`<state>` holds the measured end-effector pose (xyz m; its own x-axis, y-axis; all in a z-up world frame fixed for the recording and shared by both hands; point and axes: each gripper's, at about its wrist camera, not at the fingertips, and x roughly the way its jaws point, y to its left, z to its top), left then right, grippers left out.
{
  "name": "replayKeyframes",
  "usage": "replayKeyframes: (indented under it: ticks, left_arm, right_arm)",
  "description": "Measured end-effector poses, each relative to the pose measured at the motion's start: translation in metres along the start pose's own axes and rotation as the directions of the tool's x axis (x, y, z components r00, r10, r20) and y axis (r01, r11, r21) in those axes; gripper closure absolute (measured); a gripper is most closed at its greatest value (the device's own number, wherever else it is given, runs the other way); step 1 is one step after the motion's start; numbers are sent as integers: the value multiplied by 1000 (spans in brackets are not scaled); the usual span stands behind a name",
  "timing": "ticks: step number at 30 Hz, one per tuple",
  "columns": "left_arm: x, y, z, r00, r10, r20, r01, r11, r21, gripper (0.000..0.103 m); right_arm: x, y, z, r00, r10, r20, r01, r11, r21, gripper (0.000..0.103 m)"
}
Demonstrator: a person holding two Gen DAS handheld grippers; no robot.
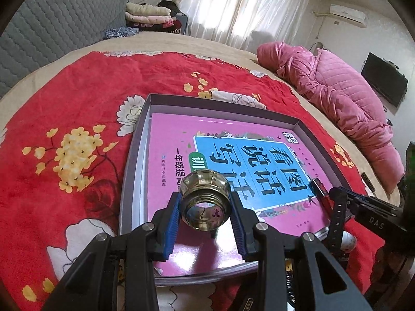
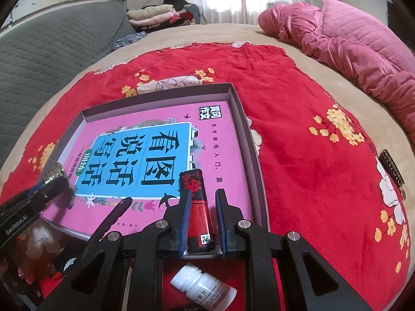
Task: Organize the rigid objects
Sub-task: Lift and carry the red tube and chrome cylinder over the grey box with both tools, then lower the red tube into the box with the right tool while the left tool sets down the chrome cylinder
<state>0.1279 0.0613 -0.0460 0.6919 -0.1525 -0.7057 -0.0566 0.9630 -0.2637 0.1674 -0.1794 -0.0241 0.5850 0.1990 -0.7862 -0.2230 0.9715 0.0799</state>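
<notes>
Only our right wrist view shows a white bottle (image 2: 203, 289) at bottom centre. Our left gripper (image 1: 206, 208) clamps a glass jar (image 1: 205, 199); our right gripper (image 2: 203, 202), slightly parted, brackets a red tube (image 2: 198, 207) over the pink book (image 2: 228, 155).

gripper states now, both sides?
Left gripper: shut on glass jar.
Right gripper: red-and-black tube between its fingers; grip cannot be told.

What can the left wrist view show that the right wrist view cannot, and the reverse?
Only the left wrist view shows the air conditioner, the dark screen on the wall, and the glass jar's open threaded mouth, gripped by the left gripper.

Only the right wrist view shows the whole white pill bottle and the red tube's label between the right gripper's fingers.

Both show the pink book in the shallow box, the red blanket and the pink quilt.
</notes>
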Motion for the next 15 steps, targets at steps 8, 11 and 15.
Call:
replayKeyframes:
  ticks: [8,11,15]
  left_arm:
    - [-2,6,4,999,-37,-10,36,999,-26,66]
    - [-3,9,4,999,-32,-10,32,999,-33,66]
    - [-2,8,4,1000,-24,-9,23,999,-30,66]
  right_arm:
    - [2,1,0,1000,2,-11,-2,1000,3,84]
    - [2,-1,0,1000,2,-10,-2,1000,11,83]
    - [2,-3,-1,1000,3,-12,-3,1000,22,82]
